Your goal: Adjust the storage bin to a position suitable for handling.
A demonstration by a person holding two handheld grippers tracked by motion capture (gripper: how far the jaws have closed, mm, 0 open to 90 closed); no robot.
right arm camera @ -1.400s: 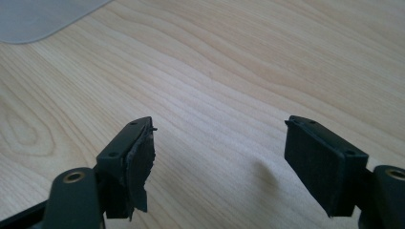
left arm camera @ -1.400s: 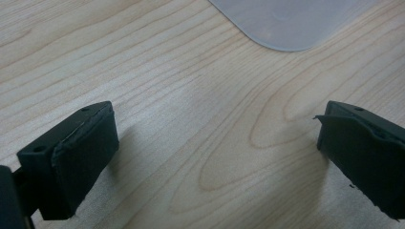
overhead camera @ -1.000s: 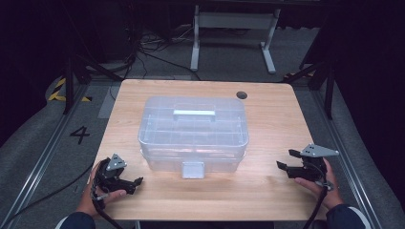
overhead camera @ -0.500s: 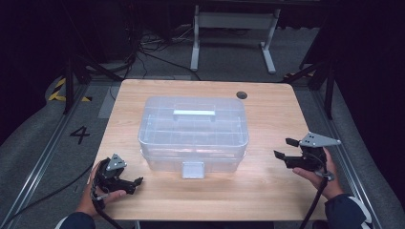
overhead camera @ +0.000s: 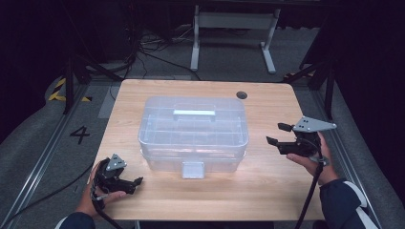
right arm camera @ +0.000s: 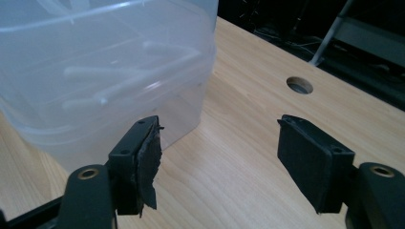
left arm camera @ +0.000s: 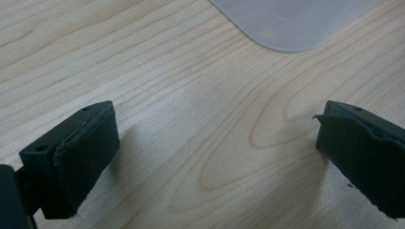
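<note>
Between the two grippers, at the middle of the wooden table (overhead camera: 267,191), stands the clear plastic storage box (overhead camera: 193,133), lid on, its handle flat on top and its front latch facing the person. At the near left corner of the table the left gripper (overhead camera: 136,183) lies low on the wood, well apart from the box, its jaws pointing toward the box's near left corner; in the left gripper view the jaws stand wide with only bare wood between them, and a rounded pale corner of the box shows at the top edge. On the other side the right gripper (overhead camera: 274,135) is held up off the table in the right hand (overhead camera: 313,152), forearm angled in from the near right corner, jaws level and aimed at the box's right end, near it but not touching. Its jaws are wide apart and hold nothing; they have just been closing slightly.
</note>
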